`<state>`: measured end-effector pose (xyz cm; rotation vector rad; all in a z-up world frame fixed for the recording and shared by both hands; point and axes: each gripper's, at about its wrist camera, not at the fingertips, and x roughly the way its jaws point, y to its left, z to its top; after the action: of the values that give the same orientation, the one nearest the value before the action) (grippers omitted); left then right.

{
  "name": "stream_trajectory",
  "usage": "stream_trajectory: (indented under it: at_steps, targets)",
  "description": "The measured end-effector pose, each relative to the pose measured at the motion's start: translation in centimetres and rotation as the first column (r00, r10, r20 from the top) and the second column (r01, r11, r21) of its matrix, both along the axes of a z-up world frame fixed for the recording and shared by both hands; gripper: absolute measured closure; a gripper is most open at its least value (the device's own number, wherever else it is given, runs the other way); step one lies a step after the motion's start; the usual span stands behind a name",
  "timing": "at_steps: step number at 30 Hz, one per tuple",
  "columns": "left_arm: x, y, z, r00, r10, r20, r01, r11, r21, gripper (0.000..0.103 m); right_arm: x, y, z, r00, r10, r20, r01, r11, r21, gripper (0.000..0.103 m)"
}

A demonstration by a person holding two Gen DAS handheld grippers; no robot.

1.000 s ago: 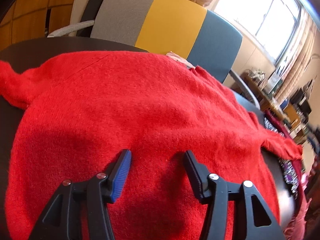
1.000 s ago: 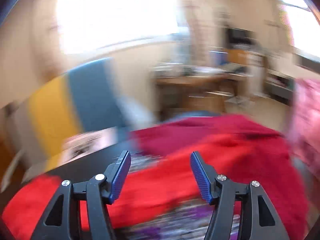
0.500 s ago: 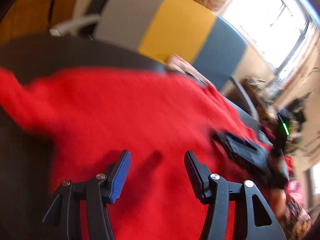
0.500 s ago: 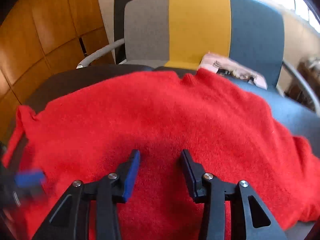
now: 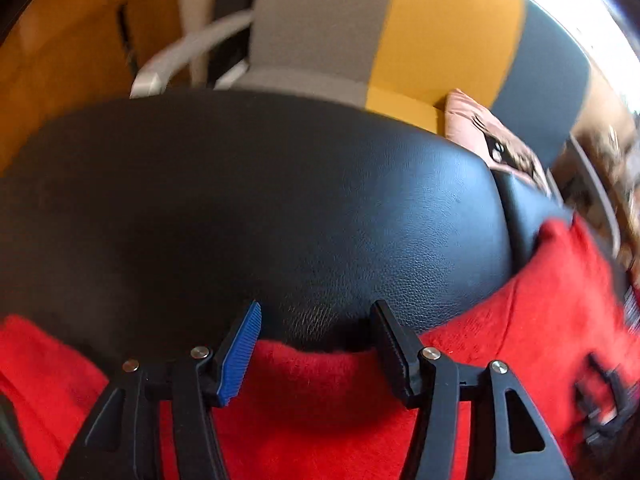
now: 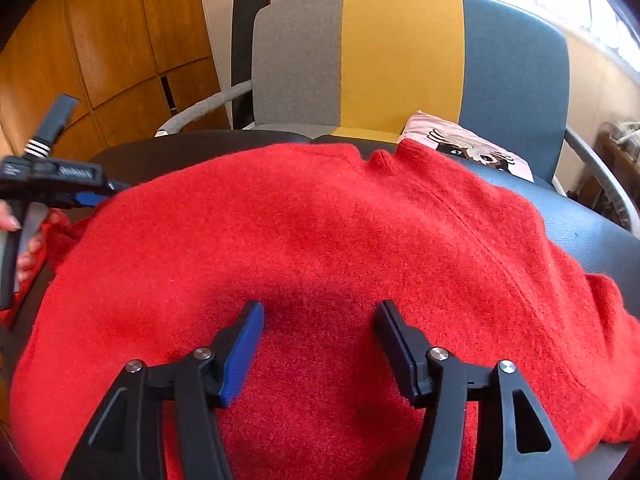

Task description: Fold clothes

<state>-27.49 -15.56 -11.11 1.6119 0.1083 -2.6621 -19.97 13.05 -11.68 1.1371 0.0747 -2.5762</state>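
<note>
Holding both tongs wide apart, you grip nothing with either. Your right tongs (image 6: 318,320) hover over the middle of the red sweater (image 6: 320,248), fingers spread with bare knit between them; whether the tips touch the wool cannot be told. The sweater lies spread flat across the black surface (image 6: 592,236), its neckline at 12 o'clock from those tongs, close to the far edge. Your left tongs (image 5: 316,324) sit at the sweater's edge: red knit (image 5: 304,380) fills the gap between the fingers near their base, while the tips reach out over bare black surface (image 5: 280,200). In the right wrist view, the left tongs (image 6: 86,196) show at 9 o'clock, at the sweater's left border, with your left hand (image 6: 10,222) behind them. Beyond the surface at 12 o'clock stands a chair (image 6: 400,52) striped grey, yellow and blue, with a pink printed garment (image 6: 468,148) on its seat.
</note>
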Motion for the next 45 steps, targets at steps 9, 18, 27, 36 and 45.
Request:
stream_trajectory:
  at_steps: [9, 18, 27, 36, 45]
  targets:
    - [3.3, 3.2, 0.3, 0.982, -0.183, 0.043, 0.183, 0.983, 0.009, 0.046, -0.2, -0.4, 0.0, 1.0, 0.011, -0.001, -0.011, 1.0, -0.002, 0.034]
    - [6.6, 5.1, 1.7, 0.94, -0.339, -0.038, 0.34, 0.939, 0.049, 0.054, -0.4, -0.3, -0.1, 1.0, 0.018, -0.002, -0.018, 1.0, -0.007, 0.032]
    - [8.2, 7.4, 0.8, 0.921, -0.386, -0.046, 0.389, 0.907, 0.16, 0.054, -0.6, -0.4, -0.2, 1.0, 0.015, -0.004, -0.016, 1.0, -0.005, 0.032]
    - [10.2, 8.5, 0.6, 0.899, -0.438, -0.028, 0.433, 0.875, 0.215, 0.054, -0.5, -0.8, -0.3, 1.0, 0.013, -0.004, -0.013, 1.0, -0.008, 0.03]
    - [12.6, 9.8, 0.9, 0.852, -0.516, 0.086, 0.505, 0.854, 0.123, 0.056, -0.5, -0.8, -0.4, 1.0, 0.022, -0.003, -0.022, 1.0, -0.012, 0.027]
